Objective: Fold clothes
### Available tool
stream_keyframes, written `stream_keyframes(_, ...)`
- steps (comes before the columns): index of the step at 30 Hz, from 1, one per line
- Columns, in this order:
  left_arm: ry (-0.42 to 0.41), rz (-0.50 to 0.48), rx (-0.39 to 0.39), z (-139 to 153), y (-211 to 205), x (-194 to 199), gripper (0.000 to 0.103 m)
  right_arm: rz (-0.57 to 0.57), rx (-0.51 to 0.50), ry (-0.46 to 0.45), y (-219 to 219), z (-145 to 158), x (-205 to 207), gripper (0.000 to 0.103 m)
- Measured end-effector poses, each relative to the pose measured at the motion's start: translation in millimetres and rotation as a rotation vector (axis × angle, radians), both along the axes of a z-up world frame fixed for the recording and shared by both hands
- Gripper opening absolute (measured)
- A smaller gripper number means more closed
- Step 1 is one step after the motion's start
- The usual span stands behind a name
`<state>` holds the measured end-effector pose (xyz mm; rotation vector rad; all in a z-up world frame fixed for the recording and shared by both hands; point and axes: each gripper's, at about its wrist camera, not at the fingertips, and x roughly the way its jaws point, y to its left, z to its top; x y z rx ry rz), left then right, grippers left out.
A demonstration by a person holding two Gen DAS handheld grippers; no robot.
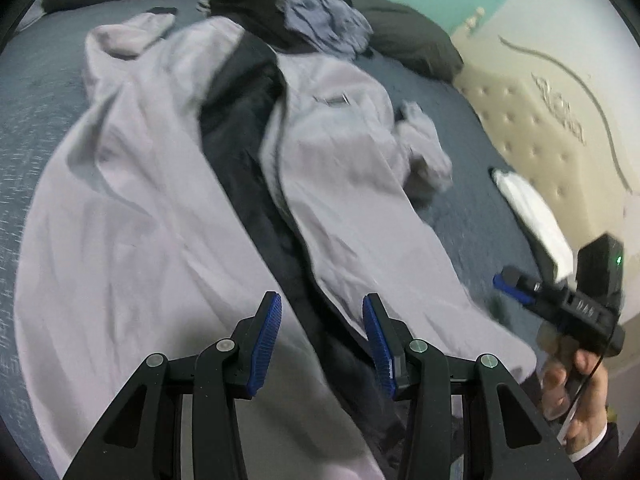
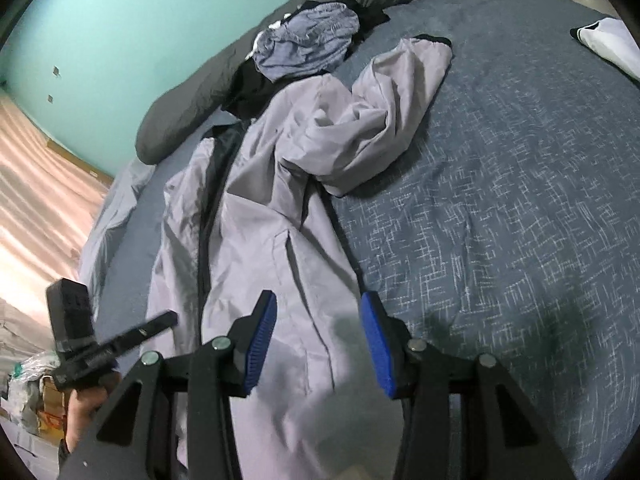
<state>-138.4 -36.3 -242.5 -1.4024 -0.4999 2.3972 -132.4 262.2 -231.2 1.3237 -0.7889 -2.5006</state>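
A light grey jacket (image 1: 132, 208) lies unzipped on the bed, its dark lining (image 1: 244, 152) showing down the middle. In the right wrist view the jacket (image 2: 280, 240) has one sleeve (image 2: 372, 128) crumpled over its upper right. My left gripper (image 1: 321, 308) hovers over the lower front by the lining, open, with nothing between its pads. My right gripper (image 2: 319, 304) hangs open over the jacket's right edge, also holding nothing. The right gripper (image 1: 510, 280) also shows at the right of the left wrist view, held in a hand (image 1: 576, 392). The left gripper (image 2: 160, 320) shows at the left of the right wrist view.
A blue patterned bedspread (image 2: 500, 200) covers the bed. A pile with a blue striped garment (image 2: 308, 40) and dark clothes lies at the far end against a dark rolled duvet (image 2: 184, 112). A white garment (image 2: 612, 44) lies near the tufted beige headboard (image 1: 540, 120).
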Motion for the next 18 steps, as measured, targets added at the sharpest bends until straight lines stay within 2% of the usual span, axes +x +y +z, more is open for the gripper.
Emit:
stream_keyframes(6, -0.04, -0.017, 0.033, -8.1, 19.5, 7.5, 0.046, -0.045, -0.047, 0.022, 14.3, -5.0, 17.0, 0.045)
stream_keyframes(10, -0.058, -0.009, -0.003, -10.3, 27.4, 12.2, 0.046, -0.081, -0.048, 0.033, 26.6, -8.3, 25.8, 0.045)
stream_keyframes(18, -0.094, 0.006, -0.012, -16.6, 29.0, 16.0, 0.045, -0.129, -0.097, 0.035, 43.5, -14.8, 34.3, 0.045)
